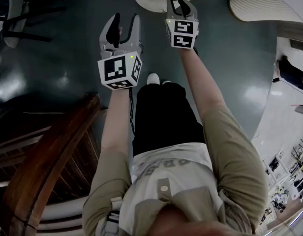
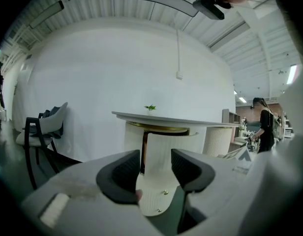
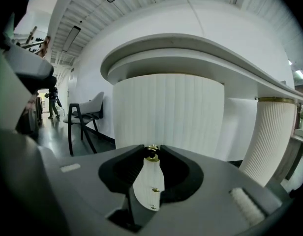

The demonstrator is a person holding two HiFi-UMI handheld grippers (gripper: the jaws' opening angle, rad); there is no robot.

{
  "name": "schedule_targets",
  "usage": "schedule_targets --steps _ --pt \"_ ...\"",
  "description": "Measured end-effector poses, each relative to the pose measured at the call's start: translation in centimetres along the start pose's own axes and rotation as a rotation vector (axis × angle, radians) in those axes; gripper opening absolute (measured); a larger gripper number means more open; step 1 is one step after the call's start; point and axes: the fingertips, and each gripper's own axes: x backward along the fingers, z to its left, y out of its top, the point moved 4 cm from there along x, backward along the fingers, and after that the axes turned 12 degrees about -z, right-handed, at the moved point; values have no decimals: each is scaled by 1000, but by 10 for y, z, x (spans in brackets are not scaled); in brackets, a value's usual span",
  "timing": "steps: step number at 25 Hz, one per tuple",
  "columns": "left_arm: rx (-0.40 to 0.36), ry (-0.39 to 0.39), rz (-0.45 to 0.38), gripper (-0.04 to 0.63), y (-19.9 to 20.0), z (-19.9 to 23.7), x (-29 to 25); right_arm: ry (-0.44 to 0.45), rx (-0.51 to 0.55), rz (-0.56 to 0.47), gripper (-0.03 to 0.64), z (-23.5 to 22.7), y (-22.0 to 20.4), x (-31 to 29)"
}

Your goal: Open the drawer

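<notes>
A knob [image 3: 151,153] sits between the right gripper's [image 3: 151,156] fingers [image 3: 137,153] before the desk [image 3: 168,112], a chair [image 3: 85,114] further left.

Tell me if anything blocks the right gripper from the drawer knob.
Nothing visible does. The knob sits between the right gripper's fingers, which look closed on it, right at the white ribbed front. The left gripper is open and empty, off to the side.

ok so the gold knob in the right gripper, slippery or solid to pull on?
Probably slippery: the knob looks small, round and shiny, and the right gripper pinches it with only its jaw tips. Likely rigid: it looks like metal fixed to the fluted front. Mounted, so it shouldn't roll or tip.
</notes>
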Motion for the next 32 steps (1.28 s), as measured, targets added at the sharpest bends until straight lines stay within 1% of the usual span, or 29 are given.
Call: schedule_targets --steps 3,7,13,21,27,32 --pt "-2 8 -14 209 10 -3 3 6 -22 11 106 2 1 11" --pt "-14 19 -35 209 21 -7 11 20 -33 -3 106 5 -2 25" --pt "-35 12 -51 210 30 -13 23 25 -45 1 106 9 -5 42" --pt "-40 14 -38 210 35 -21 43 34 -45 29 104 17 -8 64" --pt "-47 6 -22 210 41 -30 51 42 -80 43 104 18 -11 80" --pt "-56 11 -15 209 45 -35 57 51 -86 85 104 18 -16 92"
